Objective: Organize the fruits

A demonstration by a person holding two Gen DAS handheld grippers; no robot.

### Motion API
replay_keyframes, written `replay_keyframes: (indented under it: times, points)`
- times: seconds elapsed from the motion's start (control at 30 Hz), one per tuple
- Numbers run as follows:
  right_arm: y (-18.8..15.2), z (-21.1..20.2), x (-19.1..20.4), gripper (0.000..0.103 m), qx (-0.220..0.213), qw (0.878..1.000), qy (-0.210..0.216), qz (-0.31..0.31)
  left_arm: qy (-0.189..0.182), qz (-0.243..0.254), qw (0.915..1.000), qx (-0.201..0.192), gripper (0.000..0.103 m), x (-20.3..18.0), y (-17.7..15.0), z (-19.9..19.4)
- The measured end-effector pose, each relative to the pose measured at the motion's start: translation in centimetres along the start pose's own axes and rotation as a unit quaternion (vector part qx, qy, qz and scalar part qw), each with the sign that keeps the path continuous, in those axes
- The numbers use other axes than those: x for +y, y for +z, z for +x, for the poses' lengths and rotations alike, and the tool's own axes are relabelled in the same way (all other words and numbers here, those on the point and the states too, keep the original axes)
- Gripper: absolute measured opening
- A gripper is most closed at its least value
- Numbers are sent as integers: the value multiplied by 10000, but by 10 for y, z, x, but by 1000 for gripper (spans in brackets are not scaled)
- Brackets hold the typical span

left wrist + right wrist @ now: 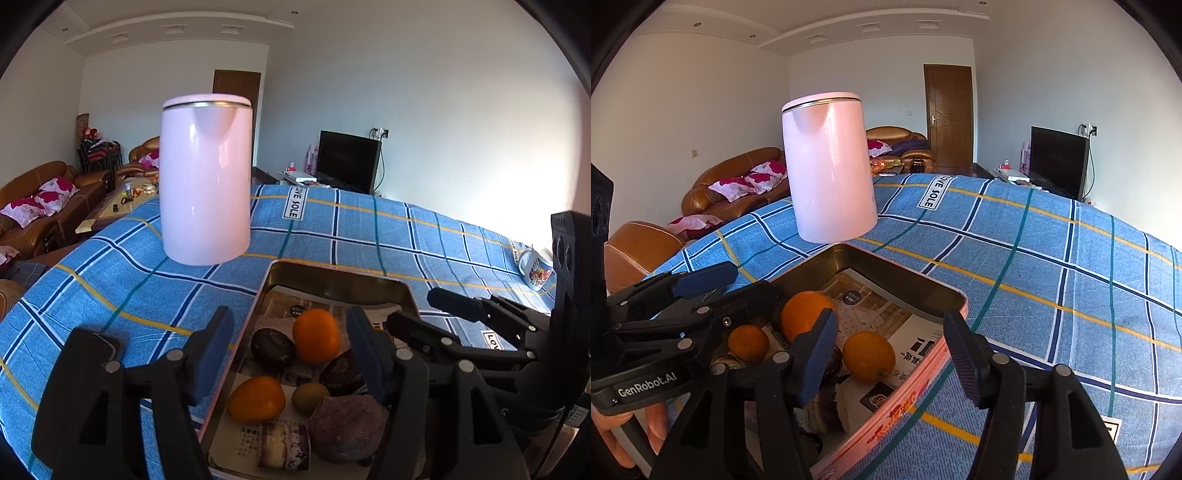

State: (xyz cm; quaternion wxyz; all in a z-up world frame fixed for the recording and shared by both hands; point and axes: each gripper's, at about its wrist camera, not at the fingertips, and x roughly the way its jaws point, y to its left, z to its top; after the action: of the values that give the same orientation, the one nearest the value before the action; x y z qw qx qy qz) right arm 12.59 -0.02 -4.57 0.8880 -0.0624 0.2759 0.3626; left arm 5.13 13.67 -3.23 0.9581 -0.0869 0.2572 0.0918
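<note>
A metal tin (332,267) with a pink outer wall, lined with newspaper, lies on the blue plaid cloth. It holds two oranges (317,339) (256,398), dark round fruits (272,347), a small greenish fruit (310,398) and a large purple one (349,428). My left gripper (290,354) is open astride the tin's left wall, one finger outside and one over the fruit. My right gripper (892,354) is open astride the tin's right wall (916,391), with an orange (868,356) between its fingers, apart from the pads. Each gripper also shows in the other's view.
A tall pink kettle (205,184) stands on the cloth just behind the tin. A printed mug (535,269) sits at the far right of the table. A striped slice (284,446) lies at the tin's near end. A hand (628,435) holds the left gripper's handle.
</note>
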Motion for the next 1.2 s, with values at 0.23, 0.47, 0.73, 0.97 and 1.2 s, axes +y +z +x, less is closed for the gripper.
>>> replay_keyframes:
  times: [0.23,0.47,0.73,0.97,1.2]
  points:
    - [-2,-52,-7,70,-407,9991,-69,115,-146,51,9993,-332,74,-10,-1,-32]
    - [-16,-105,-21,76,-849,9956,-278,276,-311,153,9980,-533,88,-26,-5,-54]
    - [-37,-134,-35,77,-972,9930,-377,554,-461,194,9966,-655,95,-42,-9,-68]
    - [-44,-151,-37,78,-1067,9914,-478,583,-559,266,9960,-637,99,-56,-14,-71]
    - [-45,-160,-32,78,-1161,9905,-526,524,-581,309,9955,-679,100,-60,-17,-79]
